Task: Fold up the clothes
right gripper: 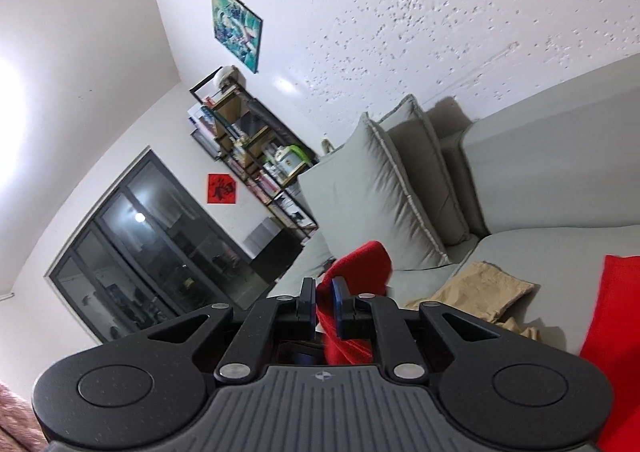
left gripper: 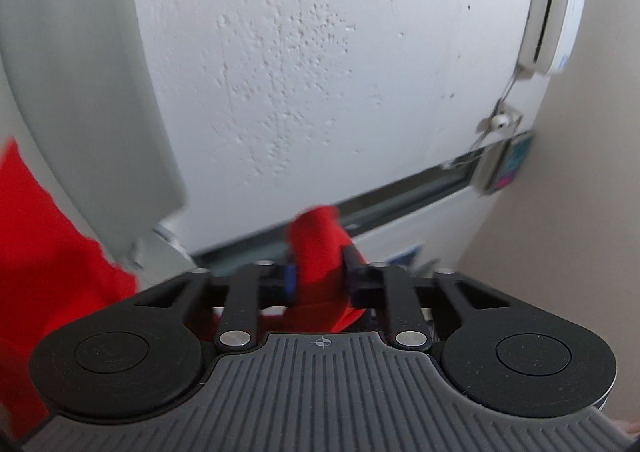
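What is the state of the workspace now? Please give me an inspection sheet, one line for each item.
Surface: grey sofa, cushions at its back.
Job's things: red garment, lifted, held at two places.
Clutter: tan garment crumpled on the sofa seat.
Grippers: left gripper and right gripper both shut on red cloth.
Cables: thin cord under a white wall unit.
Surroundings: shelf, dark window, picture.

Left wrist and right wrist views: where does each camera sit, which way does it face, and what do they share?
Left wrist: on the left gripper, facing a white wall; jaws shut on the red garment; no hand visible.
Right wrist: on the right gripper, tilted toward the grey sofa, cushions, tan garment, shelf; jaws shut on red cloth; no hand visible.
Shared: the red garment and textured white wall.
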Tool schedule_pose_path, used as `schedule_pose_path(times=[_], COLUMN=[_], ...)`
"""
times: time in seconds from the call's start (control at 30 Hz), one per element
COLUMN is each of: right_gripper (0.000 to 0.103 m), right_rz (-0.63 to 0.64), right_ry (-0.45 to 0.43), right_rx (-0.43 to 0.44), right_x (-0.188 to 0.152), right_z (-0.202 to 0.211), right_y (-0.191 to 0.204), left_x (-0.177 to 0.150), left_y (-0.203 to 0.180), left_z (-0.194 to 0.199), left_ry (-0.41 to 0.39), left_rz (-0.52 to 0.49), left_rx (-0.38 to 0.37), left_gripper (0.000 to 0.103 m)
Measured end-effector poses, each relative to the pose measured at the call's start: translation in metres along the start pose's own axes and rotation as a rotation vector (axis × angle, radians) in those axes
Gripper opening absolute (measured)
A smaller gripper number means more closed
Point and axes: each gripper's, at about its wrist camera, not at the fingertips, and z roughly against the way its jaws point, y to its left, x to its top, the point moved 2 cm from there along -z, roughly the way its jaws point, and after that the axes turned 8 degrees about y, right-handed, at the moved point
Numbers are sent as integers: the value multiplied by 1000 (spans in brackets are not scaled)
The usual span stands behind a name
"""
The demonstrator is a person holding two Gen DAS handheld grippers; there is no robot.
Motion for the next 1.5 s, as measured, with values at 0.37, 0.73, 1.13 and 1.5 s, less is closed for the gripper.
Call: schedule_pose_path(times=[0.37, 0.73, 1.13, 1.5], right_gripper=[55, 56, 56, 56], right_rz=[50, -103, -212, -235], right_ry=[49, 177, 248, 296], right_rx=[-287, -446, -546, -591], right_x=[-92, -189, -225, -227], right_z=[72, 88, 83, 82], right_y=[22, -15, -38, -36], left_x=[33, 32, 49, 68], left_y=[-151, -170, -48, 55], left_z=[14, 50, 126, 199], left_ry=[-120, -168, -165, -199], left_rz=[-458, -538, -524, -194], left_rx=[768, 1152, 1314, 1729], left_gripper=[6, 6, 6, 47])
